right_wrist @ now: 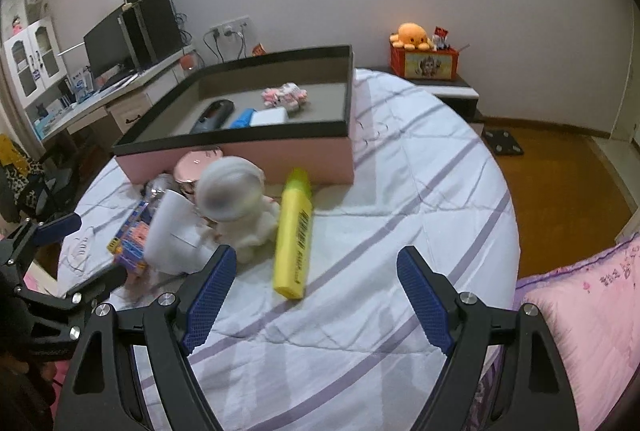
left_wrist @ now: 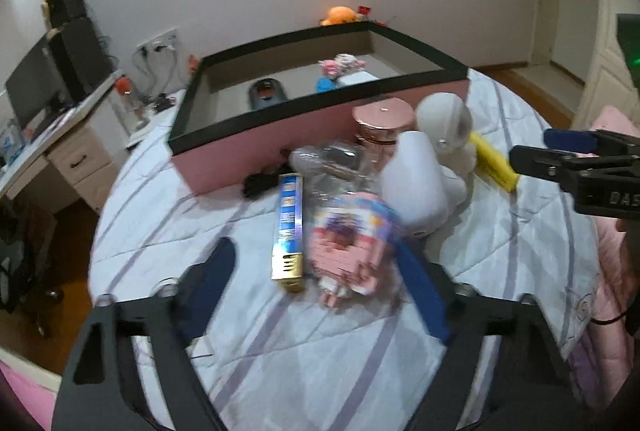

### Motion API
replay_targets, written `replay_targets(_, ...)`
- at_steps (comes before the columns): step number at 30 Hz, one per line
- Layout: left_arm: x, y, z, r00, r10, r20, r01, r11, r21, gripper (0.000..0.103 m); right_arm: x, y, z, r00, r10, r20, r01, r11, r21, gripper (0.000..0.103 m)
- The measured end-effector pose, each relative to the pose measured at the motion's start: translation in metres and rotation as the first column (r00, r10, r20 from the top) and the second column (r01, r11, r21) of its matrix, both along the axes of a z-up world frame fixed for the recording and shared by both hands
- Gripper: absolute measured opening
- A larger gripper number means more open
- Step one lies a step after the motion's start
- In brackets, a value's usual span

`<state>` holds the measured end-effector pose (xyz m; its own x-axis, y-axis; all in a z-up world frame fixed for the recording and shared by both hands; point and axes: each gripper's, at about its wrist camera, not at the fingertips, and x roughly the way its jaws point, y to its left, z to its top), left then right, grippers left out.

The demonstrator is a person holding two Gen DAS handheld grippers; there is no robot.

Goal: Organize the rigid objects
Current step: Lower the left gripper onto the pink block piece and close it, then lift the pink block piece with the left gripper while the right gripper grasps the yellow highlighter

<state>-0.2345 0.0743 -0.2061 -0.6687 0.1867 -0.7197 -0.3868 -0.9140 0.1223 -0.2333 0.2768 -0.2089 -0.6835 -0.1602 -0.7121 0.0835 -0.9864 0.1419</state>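
Note:
A pink box with a black rim (left_wrist: 256, 151) (right_wrist: 312, 155) lies on the bed, holding several small items. In front of it is a pile: a blue and gold carton (left_wrist: 289, 227), a pink block toy (left_wrist: 346, 251) (right_wrist: 134, 241), a white figurine (left_wrist: 436, 147) (right_wrist: 236, 199), a rose-gold jar (left_wrist: 382, 125) (right_wrist: 196, 165) and a big yellow highlighter (left_wrist: 494, 163) (right_wrist: 296, 235). My left gripper (left_wrist: 324, 283) is open, low over the carton and pink toy. My right gripper (right_wrist: 316, 291) is open, just short of the highlighter.
The bed has a white quilt with purple stripes (right_wrist: 400, 215). A desk with a monitor (right_wrist: 108, 55) stands to the left. A nightstand with an orange plush (right_wrist: 412, 35) is behind. A pink pillow (right_wrist: 592, 311) lies at the right, beside wooden floor (right_wrist: 560, 183).

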Motion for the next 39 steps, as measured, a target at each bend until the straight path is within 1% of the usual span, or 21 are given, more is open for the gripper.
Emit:
replay_targets(1, -0.001, 0.002, -0.001, 1.000, -0.011, 0.008, 0.011, 1.000, 0.000, 0.067, -0.001, 0.001, -0.003, 1.000, -0.003, 0.008, 0.003, 1.000, -0.005, 0.084)
replay_targets(3, -0.002, 0.009, -0.003, 0.999, -0.037, 0.028, 0.037, 0.999, -0.009, 0.053, -0.003, 0.003, -0.006, 1.000, -0.002, 0.025, 0.003, 1.000, -0.014, 0.084)
replay_targets(7, -0.005, 0.015, -0.006, 0.998, -0.055, 0.037, 0.056, 0.998, -0.039, 0.048, -0.006, 0.003, -0.011, 0.999, 0.008, 0.043, -0.007, 1.000, -0.018, 0.084)
replay_targets(9, -0.007, 0.013, -0.005, 0.997, -0.061, 0.036, 0.062, 0.998, -0.032, 0.046, -0.007, 0.002, -0.014, 0.998, 0.014, 0.056, -0.014, 1.000, -0.017, 0.084)
replay_targets(12, -0.007, 0.004, 0.000, 0.996, -0.069, 0.049, 0.067, 0.997, 0.028, 0.038, -0.010, -0.002, -0.020, 0.996, 0.032, 0.078, -0.031, 0.999, -0.009, 0.084)
replay_targets(14, -0.008, -0.004, 0.004, 0.995, -0.072, 0.066, 0.067, 0.994, 0.081, 0.034, -0.010, -0.005, -0.021, 0.996, 0.044, 0.072, -0.045, 0.999, 0.008, 0.084)
replay_targets(15, -0.007, -0.011, 0.006, 0.994, -0.074, 0.079, 0.065, 0.991, 0.115, 0.032, -0.011, -0.007, -0.021, 0.997, 0.052, 0.063, -0.054, 0.998, 0.024, 0.084)
replay_targets(17, -0.005, -0.020, 0.009, 0.993, -0.078, 0.087, 0.064, 0.986, 0.152, 0.029, -0.013, -0.011, -0.022, 0.998, 0.051, 0.049, -0.054, 0.996, 0.069, 0.083)
replay_targets(19, 0.000, -0.033, 0.011, 0.991, -0.082, 0.107, 0.058, 0.977, 0.205, 0.028, -0.017, -0.014, -0.023, 0.998, 0.050, 0.042, -0.054, 0.992, 0.112, 0.082)
replay_targets(20, 0.000, -0.037, 0.012, 0.991, -0.080, 0.110, 0.055, 0.974, 0.218, 0.027, -0.018, -0.014, -0.024, 0.998, 0.053, 0.037, -0.057, 0.992, 0.114, 0.077)
replay_targets(21, 0.003, -0.042, 0.012, 0.990, -0.085, 0.117, 0.055, 0.971, 0.234, 0.025, -0.020, -0.014, -0.025, 0.998, 0.055, 0.034, -0.059, 0.992, 0.115, 0.063)
replay_targets(22, 0.005, -0.046, 0.012, 0.989, -0.087, 0.123, 0.055, 0.969, 0.241, 0.025, -0.022, -0.014, -0.025, 0.998, 0.054, 0.037, -0.059, 0.991, 0.123, 0.055)
replay_targets(23, 0.007, -0.051, 0.012, 0.988, -0.080, 0.130, 0.046, 0.968, 0.247, 0.025, -0.024, -0.014, -0.025, 0.998, 0.056, 0.034, -0.060, 0.990, 0.130, 0.052)
replay_targets(25, 0.011, -0.059, 0.009, 0.989, -0.055, 0.139, 0.020, 0.971, 0.240, 0.025, -0.028, -0.012, -0.023, 0.997, 0.067, 0.037, -0.071, 0.990, 0.122, 0.035)
replay_targets(26, 0.009, -0.061, 0.008, 0.988, -0.048, 0.144, 0.012, 0.971, 0.240, 0.025, -0.031, -0.011, -0.023, 0.997, 0.066, 0.041, -0.070, 0.991, 0.115, 0.032)
replay_targets(28, 0.007, -0.064, 0.006, 0.987, -0.020, 0.158, -0.020, 0.969, 0.248, 0.025, -0.037, -0.010, -0.023, 0.997, 0.066, 0.050, -0.071, 0.992, 0.104, 0.032)
replay_targets(29, 0.007, -0.063, 0.006, 0.988, -0.018, 0.156, -0.021, 0.969, 0.247, 0.025, -0.039, -0.010, -0.023, 0.997, 0.065, 0.052, -0.070, 0.992, 0.102, 0.032)
replay_targets(31, 0.007, -0.054, 0.007, 0.991, -0.034, 0.133, 0.003, 0.974, 0.225, 0.025, -0.045, -0.012, -0.023, 0.997, 0.064, 0.053, -0.070, 0.991, 0.115, 0.033)
replay_targets(35, 0.003, -0.038, 0.007, 0.989, -0.072, 0.127, 0.044, 0.977, 0.209, 0.026, -0.050, -0.015, -0.024, 0.996, 0.067, 0.054, -0.074, 0.989, 0.131, 0.035)
replay_targets(37, 0.000, -0.029, 0.005, 0.990, -0.075, 0.121, 0.054, 0.984, 0.173, 0.027, -0.053, -0.016, -0.024, 0.996, 0.074, 0.059, -0.081, 0.988, 0.134, 0.038)
replay_targets(39, -0.002, -0.024, 0.007, 0.992, -0.078, 0.101, 0.063, 0.988, 0.144, 0.031, -0.056, -0.017, -0.024, 0.994, 0.083, 0.066, -0.092, 0.986, 0.142, 0.041)
